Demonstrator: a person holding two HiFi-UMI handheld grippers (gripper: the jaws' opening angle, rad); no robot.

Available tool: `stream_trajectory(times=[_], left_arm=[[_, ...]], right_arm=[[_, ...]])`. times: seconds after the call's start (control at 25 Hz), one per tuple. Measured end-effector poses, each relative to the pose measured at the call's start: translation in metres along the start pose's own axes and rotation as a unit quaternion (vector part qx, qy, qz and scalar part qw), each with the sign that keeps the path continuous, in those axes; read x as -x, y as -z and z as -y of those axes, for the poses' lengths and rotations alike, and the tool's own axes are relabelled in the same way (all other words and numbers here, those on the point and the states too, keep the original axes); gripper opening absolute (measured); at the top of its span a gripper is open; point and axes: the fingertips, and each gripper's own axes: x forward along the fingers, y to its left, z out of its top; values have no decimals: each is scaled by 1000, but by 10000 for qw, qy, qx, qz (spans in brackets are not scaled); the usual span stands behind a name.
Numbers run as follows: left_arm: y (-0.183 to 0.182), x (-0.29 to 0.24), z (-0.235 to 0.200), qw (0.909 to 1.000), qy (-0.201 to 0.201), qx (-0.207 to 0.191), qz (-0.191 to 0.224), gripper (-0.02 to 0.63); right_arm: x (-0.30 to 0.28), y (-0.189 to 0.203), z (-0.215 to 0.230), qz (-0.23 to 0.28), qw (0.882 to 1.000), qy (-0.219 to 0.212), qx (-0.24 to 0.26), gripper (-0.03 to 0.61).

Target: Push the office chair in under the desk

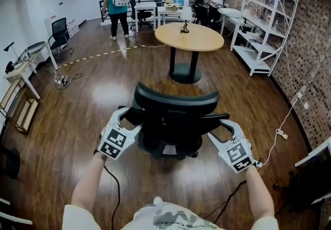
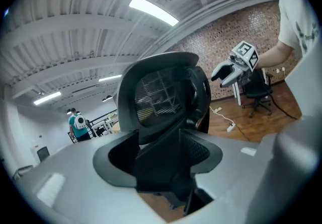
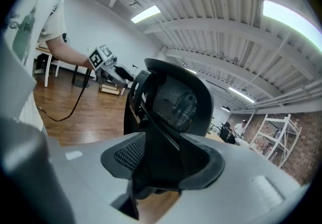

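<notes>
Office chair (image 1: pixel 173 120) stands on the wooden floor (image 1: pixel 88 105) with its black backrest turned to the person. It is well apart from the round table (image 1: pixel 189 37) that stands behind it. The left gripper (image 1: pixel 126 120) is at the left side of the chair. Its jaws stand apart, and a black part of the chair frame is between them, under the mesh backrest. The right gripper (image 1: pixel 221 132) is at the right side in the same way, with jaws apart around a black chair part. Neither gripper clamps the chair.
</notes>
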Motion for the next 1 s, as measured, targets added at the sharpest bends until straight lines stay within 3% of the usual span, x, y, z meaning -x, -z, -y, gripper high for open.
stream_trajectory(times=[0.12, 0.36, 0.72, 0.92, 1.0], left_arm=[[12, -11, -11, 9984, 222, -399, -340, 276], [48, -31, -17, 9891, 829, -793, -924, 357], [73, -53, -27, 9815, 1020, -1065, -1219, 364], [87, -61, -36, 9698, 940, -1632, -1553, 380], [90, -67, -35, 9680, 1021, -1644, -1595, 378]], right_arm=[[-10, 12, 7, -292, 9992, -210, 196, 231], [-34, 31, 16, -802, 9947, -401, 506, 273], [-66, 71, 33, -1622, 9828, -341, 820, 308], [-86, 85, 37, -1949, 9752, -419, 967, 319], [-92, 87, 37, -2003, 9735, -438, 1013, 319]])
